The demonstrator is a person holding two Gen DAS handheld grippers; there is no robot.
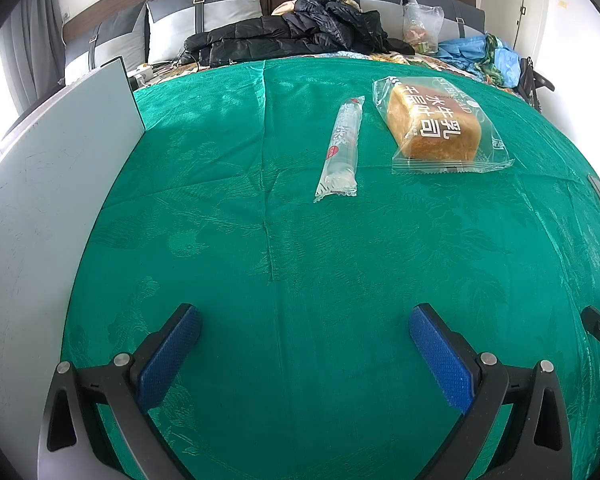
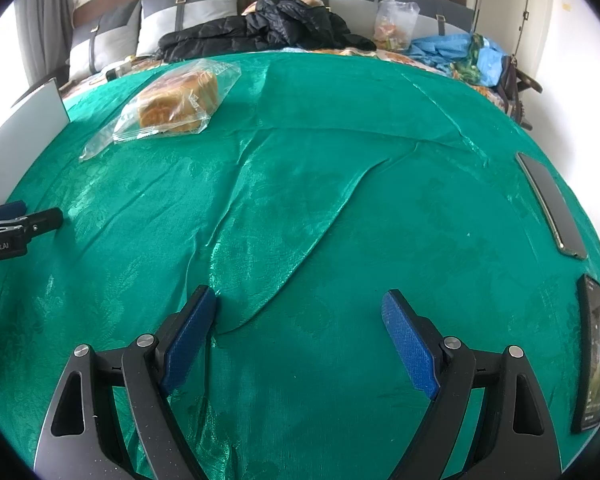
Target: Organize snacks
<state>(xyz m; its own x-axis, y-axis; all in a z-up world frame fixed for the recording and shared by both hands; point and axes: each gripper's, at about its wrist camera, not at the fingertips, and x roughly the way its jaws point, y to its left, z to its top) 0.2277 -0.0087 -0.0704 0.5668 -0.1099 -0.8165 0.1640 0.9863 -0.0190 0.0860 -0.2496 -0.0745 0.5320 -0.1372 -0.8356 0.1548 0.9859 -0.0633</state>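
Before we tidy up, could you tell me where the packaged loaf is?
The clear-wrapped brown bread loaf lies on the green cloth, immediately right of the long clear tube packet.

a green cloth covers the bed; on it lie a bread pack, a tube snack, two phones and a white board.

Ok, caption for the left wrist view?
Open left gripper above green cloth, facing clear-wrapped bread loaf and long clear snack tube.

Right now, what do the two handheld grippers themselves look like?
Both the left gripper and right gripper match: black angular plastic linkages with silver pivot bolts, and textured blue pads lining the fingers. The left gripper's body carries white lettering, partly cut off. No cables or sleeves visible.
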